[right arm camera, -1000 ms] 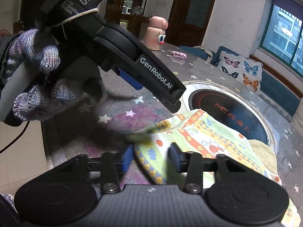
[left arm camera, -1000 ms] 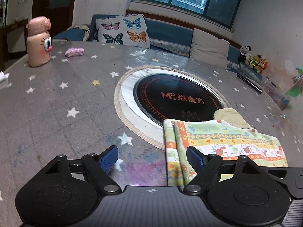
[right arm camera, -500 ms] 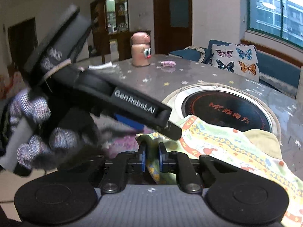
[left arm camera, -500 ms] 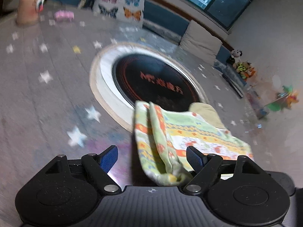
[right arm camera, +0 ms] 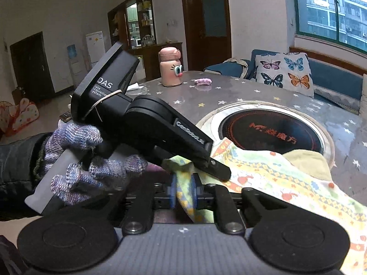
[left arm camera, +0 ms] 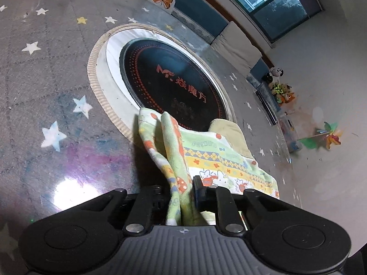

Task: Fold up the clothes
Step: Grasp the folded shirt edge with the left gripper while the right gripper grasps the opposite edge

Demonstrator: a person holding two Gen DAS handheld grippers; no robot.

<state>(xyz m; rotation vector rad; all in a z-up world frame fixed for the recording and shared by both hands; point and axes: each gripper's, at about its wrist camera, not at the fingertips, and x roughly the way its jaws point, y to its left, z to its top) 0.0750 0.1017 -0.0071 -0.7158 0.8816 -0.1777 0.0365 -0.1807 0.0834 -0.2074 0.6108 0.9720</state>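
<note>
At the tabletop's (left arm camera: 34, 73) near edge, the partly folded patterned garment (left arm camera: 206, 158) overlaps the round inset burner (left arm camera: 169, 84). Left gripper (left arm camera: 181, 191) jaws are closing on one bunched corner; right gripper (right arm camera: 183, 193) jaws, easing open, pinch another. Further folds remain.

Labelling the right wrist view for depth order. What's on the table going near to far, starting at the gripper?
right gripper, pinching the printed cloth → round hob → pink lump → pink bottle at the far edge of the table.
</note>
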